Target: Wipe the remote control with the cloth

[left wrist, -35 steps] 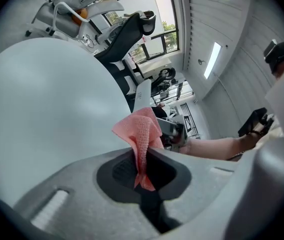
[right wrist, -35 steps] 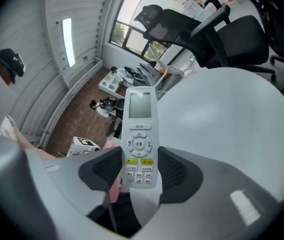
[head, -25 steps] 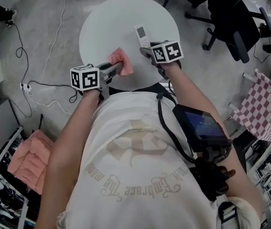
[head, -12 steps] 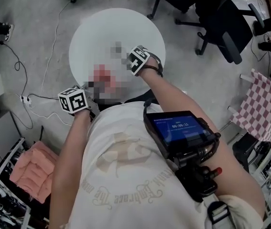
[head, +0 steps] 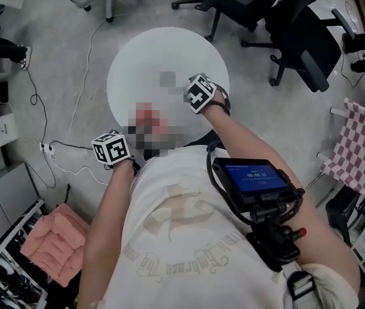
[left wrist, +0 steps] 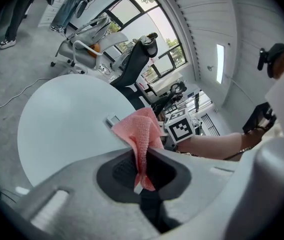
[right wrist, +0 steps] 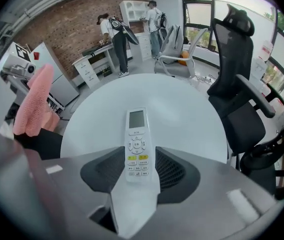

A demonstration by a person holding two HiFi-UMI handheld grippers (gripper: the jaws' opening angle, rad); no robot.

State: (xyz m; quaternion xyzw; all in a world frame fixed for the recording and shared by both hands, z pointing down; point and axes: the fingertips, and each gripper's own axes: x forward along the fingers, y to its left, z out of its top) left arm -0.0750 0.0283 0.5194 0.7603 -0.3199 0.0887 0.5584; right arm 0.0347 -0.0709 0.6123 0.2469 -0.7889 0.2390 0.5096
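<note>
While the jaws of my left gripper (left wrist: 140, 170) clench the cloth (left wrist: 143, 129), those of my right gripper (right wrist: 140, 160), just closing, grasp the remote (right wrist: 136, 134) by its lower end, over the bench (right wrist: 187, 109).

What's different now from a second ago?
The right gripper has turned, and its jaws have just been closing on the remote, which lay flat on the table before. The left gripper still pinches the pink cloth.
</note>
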